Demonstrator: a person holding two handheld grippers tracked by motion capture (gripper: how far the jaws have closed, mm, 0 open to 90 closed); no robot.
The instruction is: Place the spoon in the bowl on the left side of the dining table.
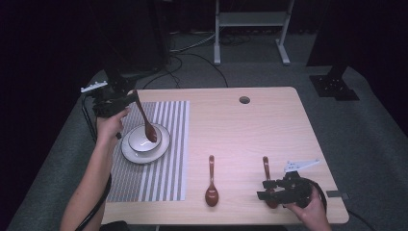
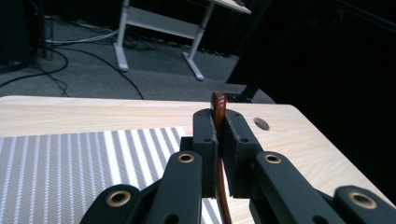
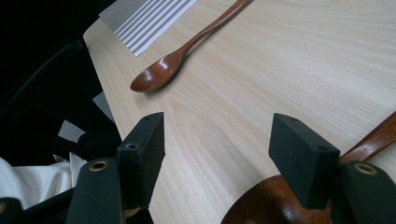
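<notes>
My left gripper (image 1: 130,100) hangs over the far left of the table, shut on the handle of a brown wooden spoon (image 1: 144,118). That spoon slants down, and its bowl end rests in a white bowl (image 1: 139,140) on a white plate (image 1: 129,153). In the left gripper view the handle (image 2: 218,106) sticks up between the closed jaws of the left gripper (image 2: 219,140). Near the front right edge my right gripper (image 1: 264,189) stands open over a second spoon (image 1: 265,167). In the right gripper view, the right gripper (image 3: 219,158) has that spoon's bowl (image 3: 266,203) under its right jaw. A third spoon (image 1: 211,182) lies to the left.
A grey-and-white striped placemat (image 1: 163,163) covers the table's left part under the plate. A round cable hole (image 1: 244,100) sits near the far edge. The third spoon (image 3: 163,70) and the placemat's corner (image 3: 144,18) lie beyond the right gripper's jaws. A white frame (image 1: 250,29) stands on the floor behind.
</notes>
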